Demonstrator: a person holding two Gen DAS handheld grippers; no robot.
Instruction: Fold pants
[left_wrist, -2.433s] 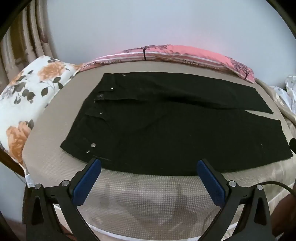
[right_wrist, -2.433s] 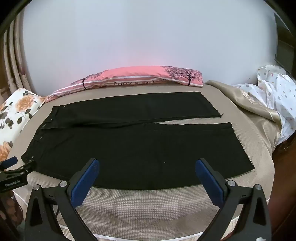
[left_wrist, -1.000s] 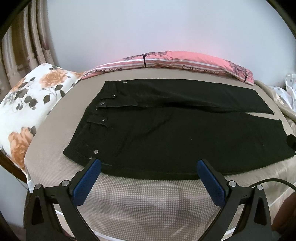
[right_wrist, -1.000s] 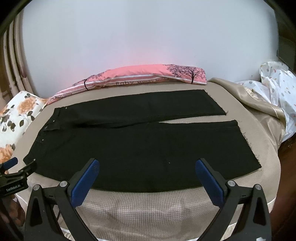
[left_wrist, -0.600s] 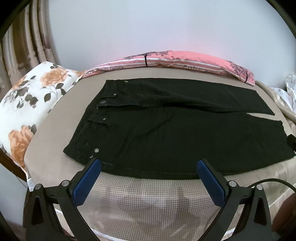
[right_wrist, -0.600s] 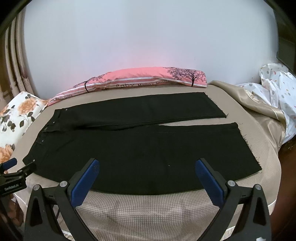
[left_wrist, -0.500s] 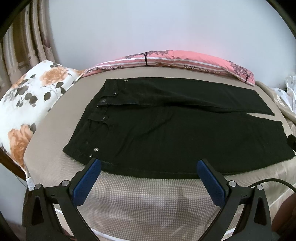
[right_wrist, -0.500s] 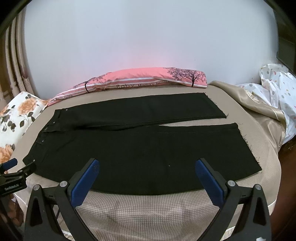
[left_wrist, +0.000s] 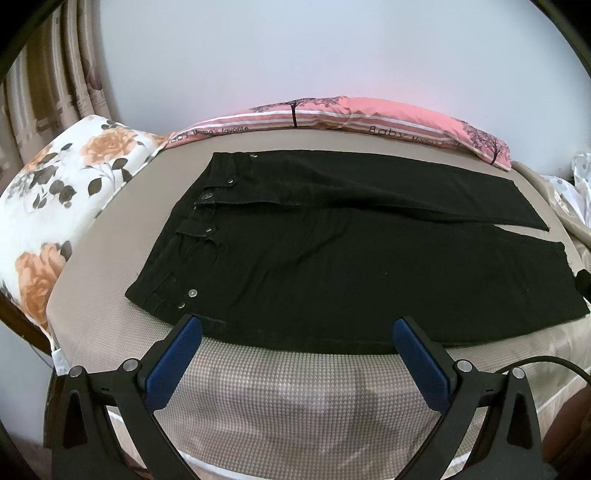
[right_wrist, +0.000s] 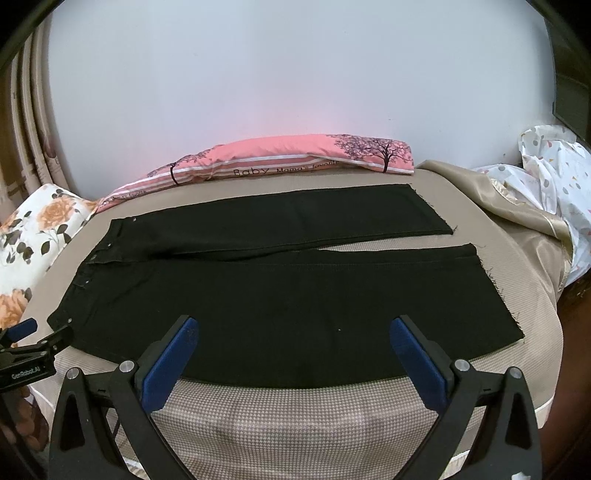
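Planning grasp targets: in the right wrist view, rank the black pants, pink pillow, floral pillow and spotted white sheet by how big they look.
1. black pants, clearly largest.
2. pink pillow.
3-4. spotted white sheet and floral pillow: unranked; they look similar, both cut by the frame edge and warped by the fisheye.

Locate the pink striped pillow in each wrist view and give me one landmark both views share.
Left wrist: the pink striped pillow runs along the bed's far edge, upper centre to upper right, behind the black pants.
Right wrist: the pillow lies upper centre, again behind the pants.
Shared landmark: the floral pillow at the left edge, beside the waistband.
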